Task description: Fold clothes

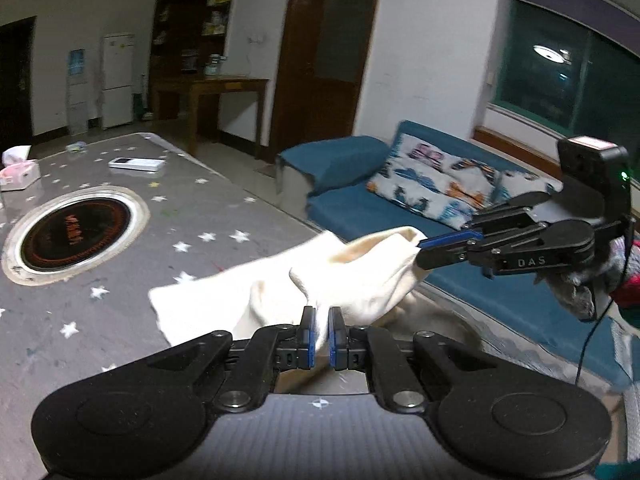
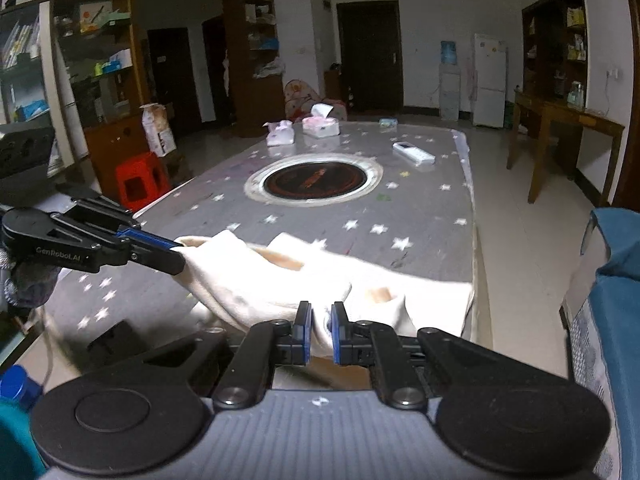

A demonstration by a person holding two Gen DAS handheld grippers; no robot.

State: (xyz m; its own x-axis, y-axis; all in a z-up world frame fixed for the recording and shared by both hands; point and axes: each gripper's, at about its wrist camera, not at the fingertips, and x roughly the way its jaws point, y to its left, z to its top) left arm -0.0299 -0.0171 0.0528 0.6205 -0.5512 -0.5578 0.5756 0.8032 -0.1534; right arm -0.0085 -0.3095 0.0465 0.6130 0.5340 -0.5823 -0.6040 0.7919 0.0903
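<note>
While one cream garment point(image 1: 344, 280) lies bunched at the near end of the bench point(image 1: 120, 280), two claws hold it from different sides. Seen by its own camera, the left claw point(image 1: 322, 338) is clamped on a fold of the cloth, which rises between its two blue-padded fingers point(image 1: 307, 340). From the right side of that view, the right claw point(image 1: 424, 250) reaches in and pinches the garment's raised far edge, its fingers together on the cloth. In the right wrist view the right claw point(image 2: 320, 336) likewise has cream fabric squeezed between its fingers, and the left claw point(image 2: 178, 254) grips the cloth's upper left corner. Between the two claws the garment point(image 2: 280, 284) hangs lifted, while its far part rests on the star-patterned bench cover. Farther along the bench sit one round inset hob point(image 2: 314, 178), one white remote point(image 2: 414, 152) and two pink tissue packs point(image 2: 320, 126). One blue sofa point(image 1: 360, 200) stands beside the bench, with a patterned cushion point(image 1: 436, 184) on it.
</note>
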